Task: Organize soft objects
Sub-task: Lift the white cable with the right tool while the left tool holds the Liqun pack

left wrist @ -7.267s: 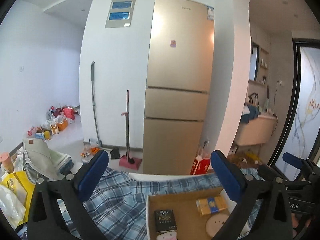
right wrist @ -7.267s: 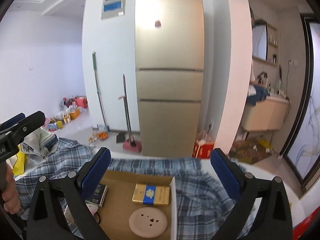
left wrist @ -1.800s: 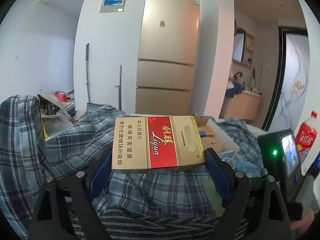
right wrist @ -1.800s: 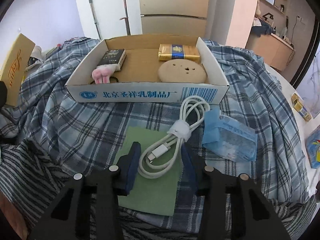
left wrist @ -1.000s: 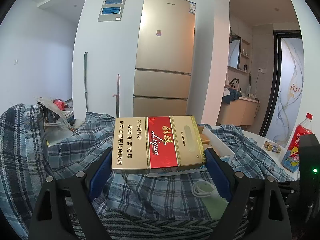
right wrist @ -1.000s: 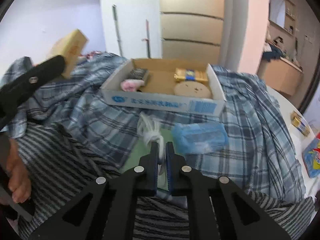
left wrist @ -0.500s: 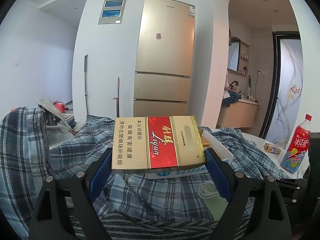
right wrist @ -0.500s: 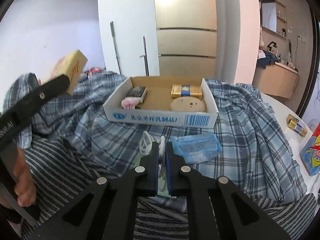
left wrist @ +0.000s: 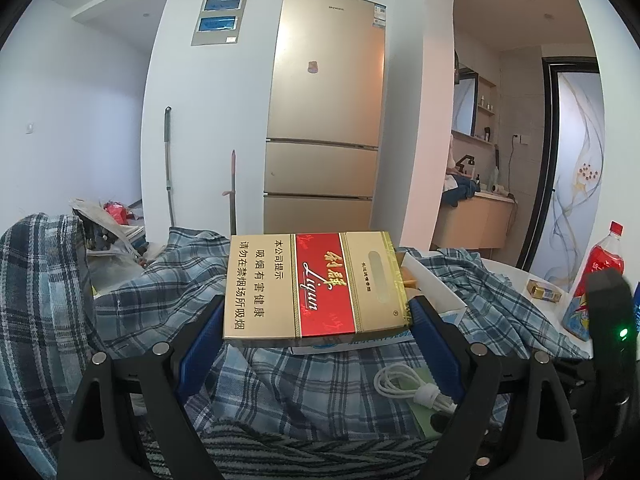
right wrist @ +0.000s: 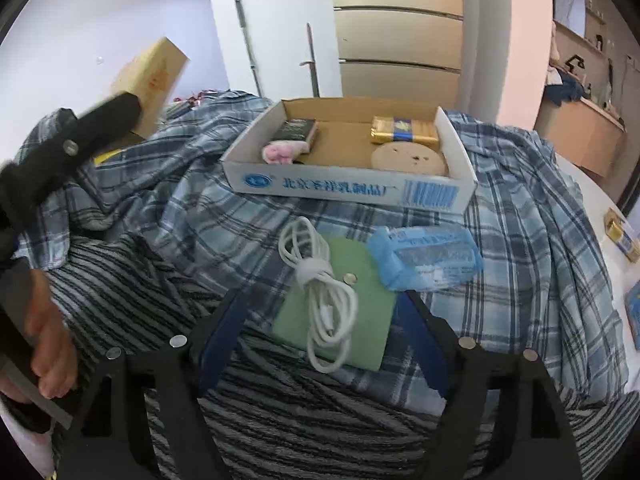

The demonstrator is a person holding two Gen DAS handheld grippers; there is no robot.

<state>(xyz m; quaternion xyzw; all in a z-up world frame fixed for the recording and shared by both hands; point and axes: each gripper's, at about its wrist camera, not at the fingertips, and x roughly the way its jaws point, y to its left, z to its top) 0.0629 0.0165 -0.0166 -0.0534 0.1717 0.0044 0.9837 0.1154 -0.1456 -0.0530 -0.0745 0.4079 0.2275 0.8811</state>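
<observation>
My left gripper [left wrist: 316,320] is shut on a gold and red cigarette carton [left wrist: 312,284], held level above the plaid cloth. In the right wrist view the carton [right wrist: 154,76] shows at upper left. My right gripper [right wrist: 320,320] is open, its fingers either side of a coiled white cable [right wrist: 324,296] that lies on a green pad [right wrist: 360,320]. A blue tissue pack [right wrist: 424,258] lies just right of the cable. Behind them stands an open cardboard box [right wrist: 352,190] holding a dark pack, a gold pack, a round disc and a pink soft toy [right wrist: 280,152].
Plaid cloth [right wrist: 520,208] and striped cloth [right wrist: 300,420] cover the table. A red drink bottle [left wrist: 600,276] and a small gold pack [left wrist: 544,290] stand at the right. A fridge [left wrist: 324,128] and broom handles stand behind.
My right gripper has opened and let go of the white cable, which now lies on the green pad. My left gripper still holds the carton, almost unmoved.
</observation>
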